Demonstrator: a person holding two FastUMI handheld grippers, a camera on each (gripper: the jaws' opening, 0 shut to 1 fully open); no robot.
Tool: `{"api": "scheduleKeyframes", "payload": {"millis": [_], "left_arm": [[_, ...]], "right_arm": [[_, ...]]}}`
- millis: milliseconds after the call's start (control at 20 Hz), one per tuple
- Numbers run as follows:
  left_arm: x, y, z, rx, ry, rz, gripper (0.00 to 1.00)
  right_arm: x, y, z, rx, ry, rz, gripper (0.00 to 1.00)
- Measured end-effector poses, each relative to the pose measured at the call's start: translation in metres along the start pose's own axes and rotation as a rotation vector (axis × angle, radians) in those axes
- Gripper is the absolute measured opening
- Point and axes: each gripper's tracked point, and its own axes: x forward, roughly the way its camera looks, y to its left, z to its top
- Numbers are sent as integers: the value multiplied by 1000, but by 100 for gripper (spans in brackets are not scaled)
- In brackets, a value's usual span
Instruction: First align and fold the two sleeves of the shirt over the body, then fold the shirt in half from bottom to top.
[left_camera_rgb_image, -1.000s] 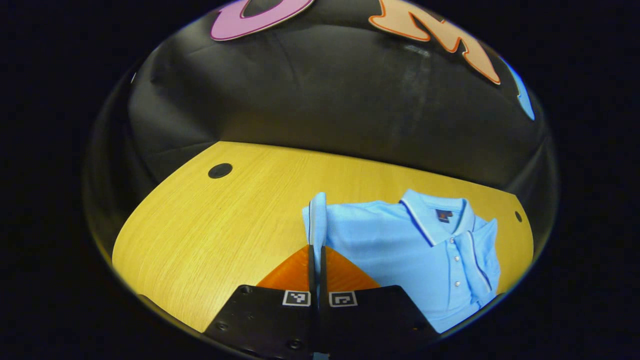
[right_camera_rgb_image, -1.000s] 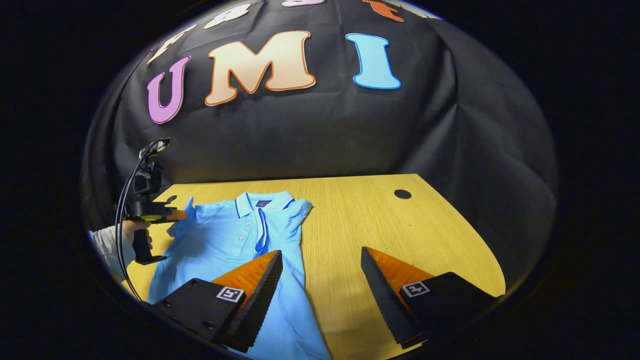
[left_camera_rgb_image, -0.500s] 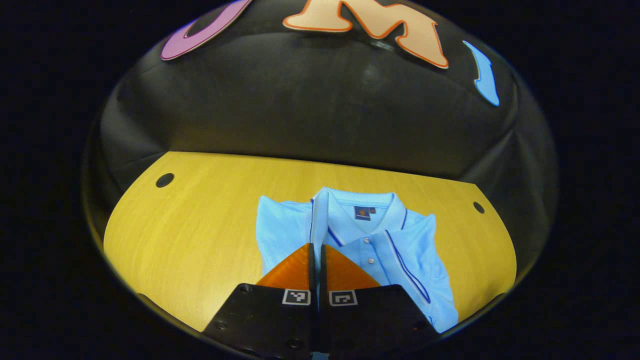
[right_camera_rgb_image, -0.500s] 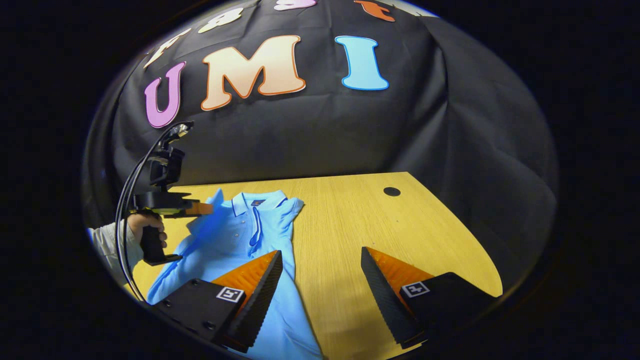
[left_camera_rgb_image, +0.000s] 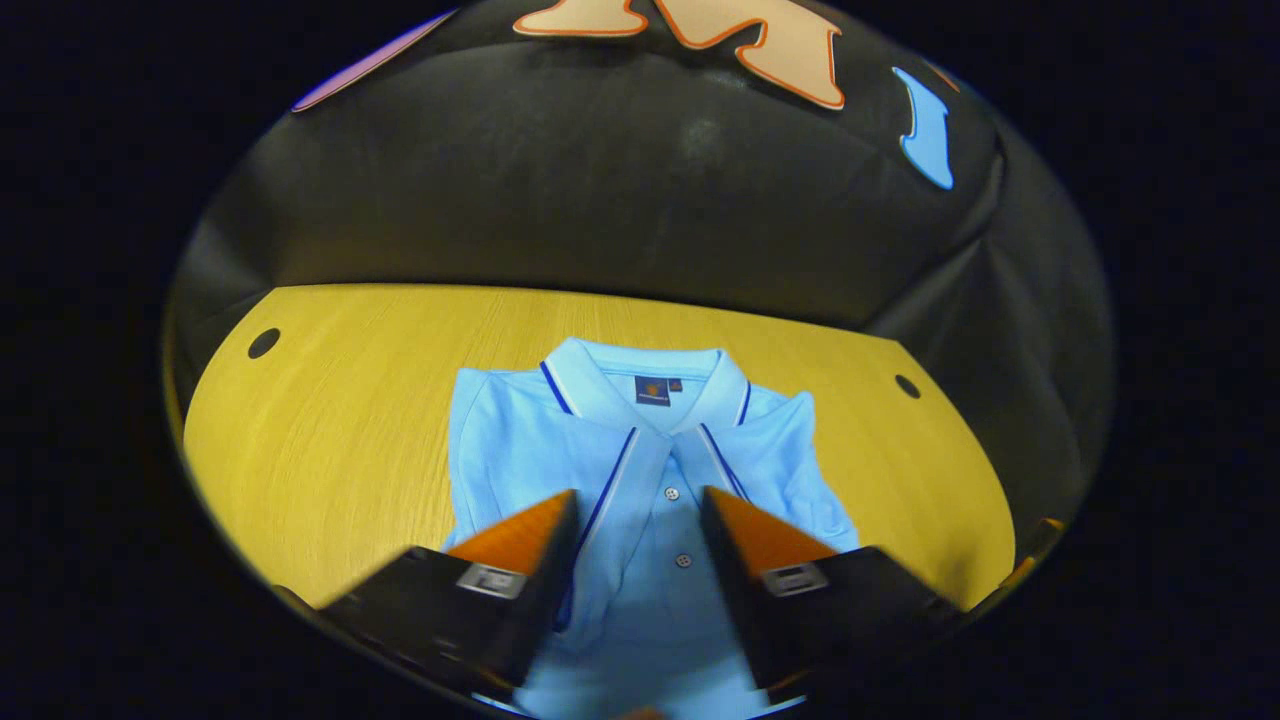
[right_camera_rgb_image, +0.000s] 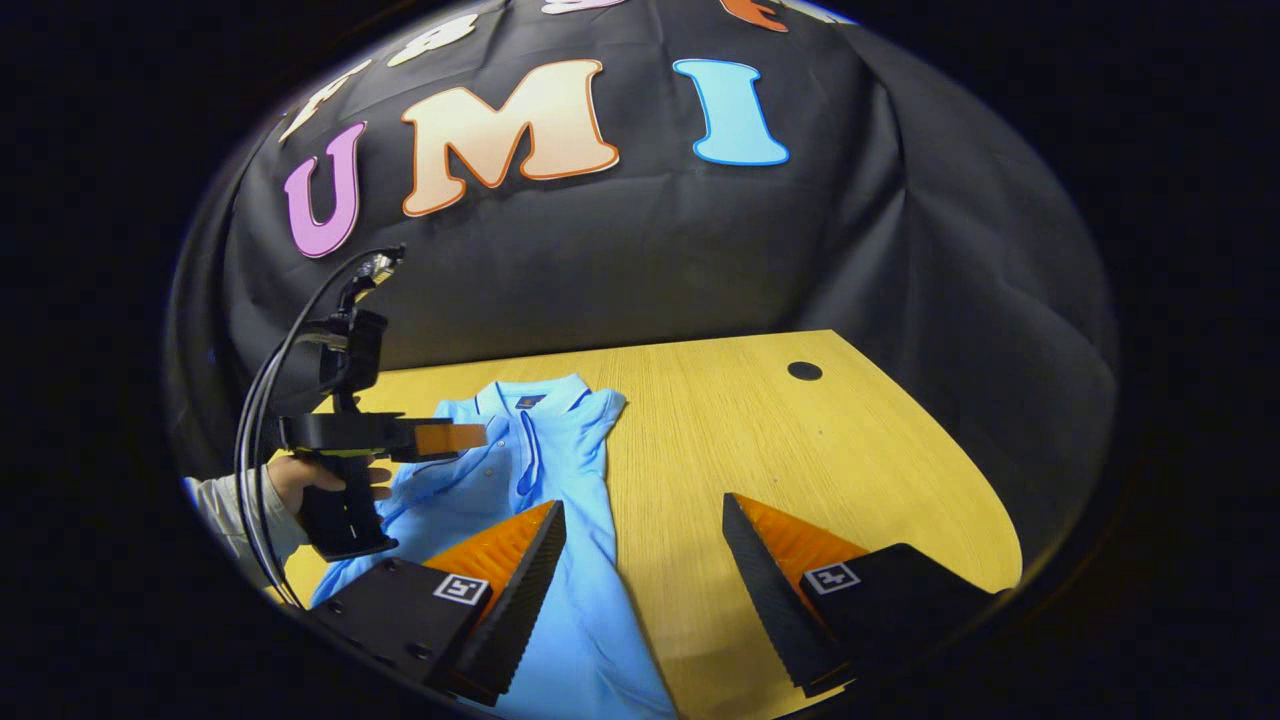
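Let go of the sleeve (left_camera_rgb_image: 612, 490), left gripper (left_camera_rgb_image: 637, 500) now parted above the shirt (left_camera_rgb_image: 640, 450) on the table (left_camera_rgb_image: 330, 420); right gripper (right_camera_rgb_image: 640, 525) wide at 5 o'clock, hem cut off.

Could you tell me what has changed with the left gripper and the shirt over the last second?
The left gripper was shut on the shirt's left sleeve, carried it across over the body and has now opened, so the sleeve lies folded on the shirt. The right gripper stayed open above the table, beside the shirt's right edge, and the other sleeve stayed folded in.
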Motion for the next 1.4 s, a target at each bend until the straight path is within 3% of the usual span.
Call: {"api": "scheduleKeyframes", "payload": {"millis": [50,100,150,200,250,300,400,500,700,800,850,900,1400], "left_arm": [[-10,5,5,17,-20,8,96],[-19,10,13,32,-45,17,93],[-29,13,19,46,-75,17,97],[-41,16,24,54,-100,14,96],[-53,21,26,64,-121,20,97],[-67,28,28,68,-135,37,96],[-99,42,27,71,-163,81,96],[-134,50,21,57,-188,112,96],[-204,58,4,86,-220,141,96],[-233,51,-8,96,-230,124,96],[-245,48,-18,101,-223,113,96],[-256,46,-27,110,-213,108,96],[-315,39,-148,176,-52,82,96]], "right_arm": [[-1,0,0,-2,-4,-2,94],[-2,3,0,-6,-5,-6,98],[-4,5,-1,-10,-8,-7,94],[-6,6,0,-17,-16,-10,98],[-10,7,1,-22,-20,-15,94],[-17,10,0,-20,-22,-8,98],[-32,24,5,-40,-51,35,94],[-45,29,2,-75,-67,62,98],[-85,35,-8,-79,-94,89,94],[-105,35,-14,-90,-100,99,98],[-112,33,-20,-98,-98,99,94],[-119,32,-26,-108,-92,98,98],[-176,19,-86,-154,-23,104,98]]}}
